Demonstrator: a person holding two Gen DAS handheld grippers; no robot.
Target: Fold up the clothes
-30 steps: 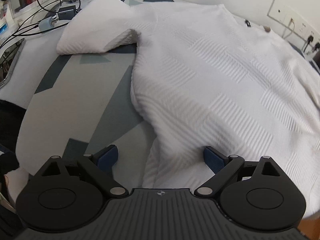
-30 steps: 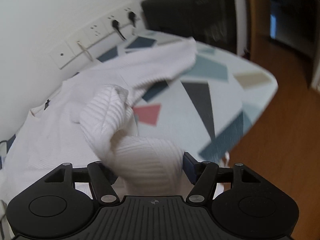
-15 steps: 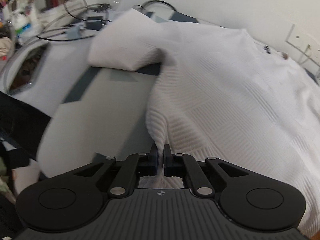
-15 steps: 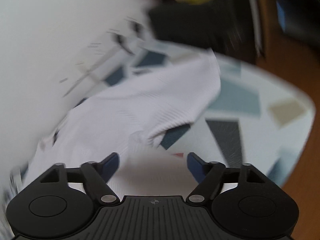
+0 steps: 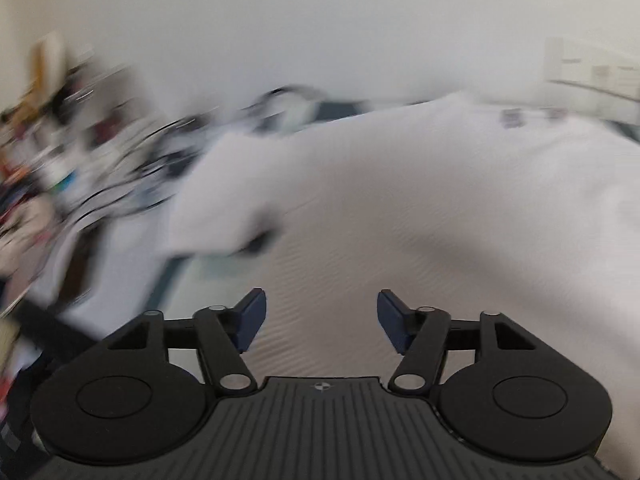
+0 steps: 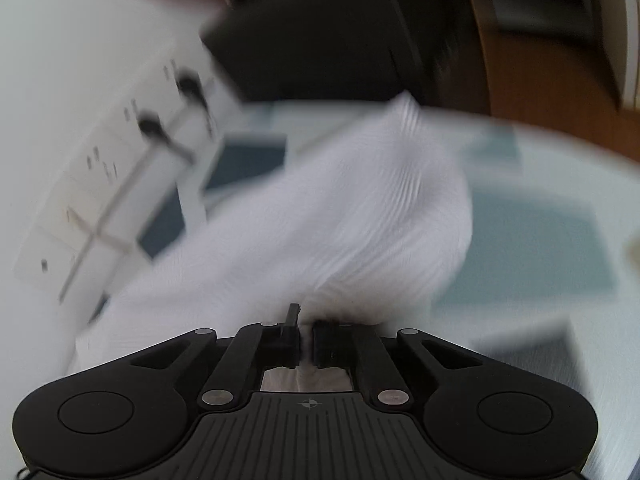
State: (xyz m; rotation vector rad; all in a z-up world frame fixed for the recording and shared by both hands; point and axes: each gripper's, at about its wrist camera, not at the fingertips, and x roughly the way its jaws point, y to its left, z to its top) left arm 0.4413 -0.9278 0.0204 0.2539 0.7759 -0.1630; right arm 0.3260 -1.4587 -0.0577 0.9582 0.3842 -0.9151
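Looked like a lived-in home room: patterned tablecloth (image 6: pixel 532 236) over a round table, wall sockets (image 6: pixel 120 184) with plugs in, wooden floor (image 6: pixel 552 92), dark cabinet (image 6: pixel 312 48), blurred clutter and cables (image 5: pixel 60 160) alongside.

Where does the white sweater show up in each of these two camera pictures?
Left wrist view: the white sweater fills the middle and right, spread beyond the open left claw.
Right wrist view: it bunches in the centre, pinched by the right claw.
Shared landmark: the white wall sockets.
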